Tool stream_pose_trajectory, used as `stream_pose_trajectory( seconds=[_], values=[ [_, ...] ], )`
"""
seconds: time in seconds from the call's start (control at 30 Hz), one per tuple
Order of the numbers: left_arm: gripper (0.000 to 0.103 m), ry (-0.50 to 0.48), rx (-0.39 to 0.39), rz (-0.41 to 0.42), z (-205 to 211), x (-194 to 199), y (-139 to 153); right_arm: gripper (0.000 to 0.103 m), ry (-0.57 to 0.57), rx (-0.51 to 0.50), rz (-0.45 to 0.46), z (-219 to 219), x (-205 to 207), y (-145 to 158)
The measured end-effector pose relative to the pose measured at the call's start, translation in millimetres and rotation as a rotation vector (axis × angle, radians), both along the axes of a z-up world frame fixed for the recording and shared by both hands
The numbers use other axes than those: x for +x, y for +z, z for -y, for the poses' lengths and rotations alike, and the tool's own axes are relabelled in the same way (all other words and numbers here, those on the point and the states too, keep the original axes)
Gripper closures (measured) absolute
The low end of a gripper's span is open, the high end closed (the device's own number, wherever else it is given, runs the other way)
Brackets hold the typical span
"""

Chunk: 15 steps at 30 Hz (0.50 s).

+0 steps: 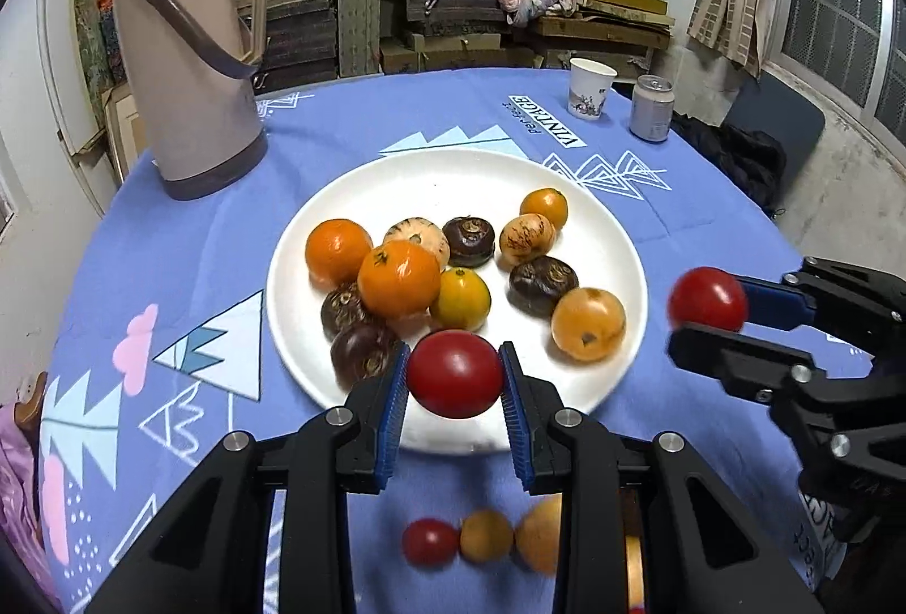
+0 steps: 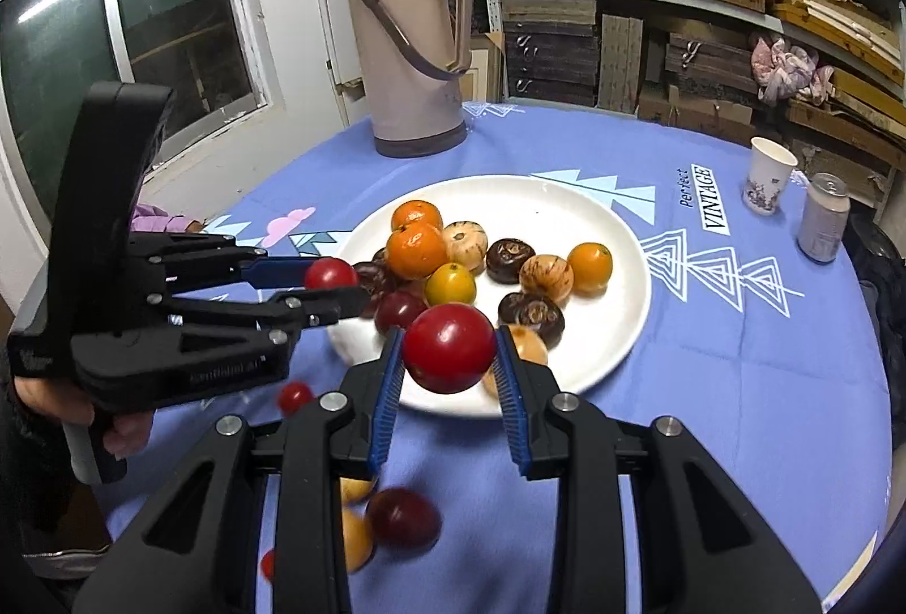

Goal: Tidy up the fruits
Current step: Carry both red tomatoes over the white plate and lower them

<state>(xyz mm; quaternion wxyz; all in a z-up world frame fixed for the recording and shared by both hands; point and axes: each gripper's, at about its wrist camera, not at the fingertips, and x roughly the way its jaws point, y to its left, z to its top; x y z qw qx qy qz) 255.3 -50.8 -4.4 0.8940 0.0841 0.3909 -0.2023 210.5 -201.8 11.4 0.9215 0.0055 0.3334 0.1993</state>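
Left gripper [image 1: 454, 376]: clamped on a red tomato [image 1: 454, 375], held between its blue pads above the near rim of the white plate [image 1: 611, 240] | right gripper [image 2: 448, 356]: clamped on a second red tomato [image 2: 448, 348], over the plate's near edge | loose fruits [image 1: 487, 537]: left on the blue cloth [image 1: 170, 274] before the plate.

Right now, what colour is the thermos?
Beige thermos, dark grey-brown base and strap; clearest in the left wrist view.

I see a white plate [image 1: 594, 195] on the blue cloth, holding oranges [image 1: 399, 278], yellow fruits and dark brown ones. Two red tomatoes [image 1: 454, 374] are held up near its front rim, while more fruit [image 1: 486, 536] lies blurred below
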Motion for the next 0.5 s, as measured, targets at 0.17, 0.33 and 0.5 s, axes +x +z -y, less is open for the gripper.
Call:
stream_pose_trajectory(
  seconds=[0.17, 0.33, 0.5],
  values=[
    [0.071, 0.005, -0.011, -0.027, 3, 19, -7, 0.072, -0.017, -0.012, -0.032, -2, 28, -9],
    [0.071, 0.015, -0.015, -0.051, 4, 33, -13, 0.072, -0.032, -0.024, -0.062, -3, 48, -21],
    [0.071, 0.029, -0.018, -0.076, 4, 43, -22, 0.072, -0.035, -0.034, -0.093, -7, 63, -34]
  ],
)
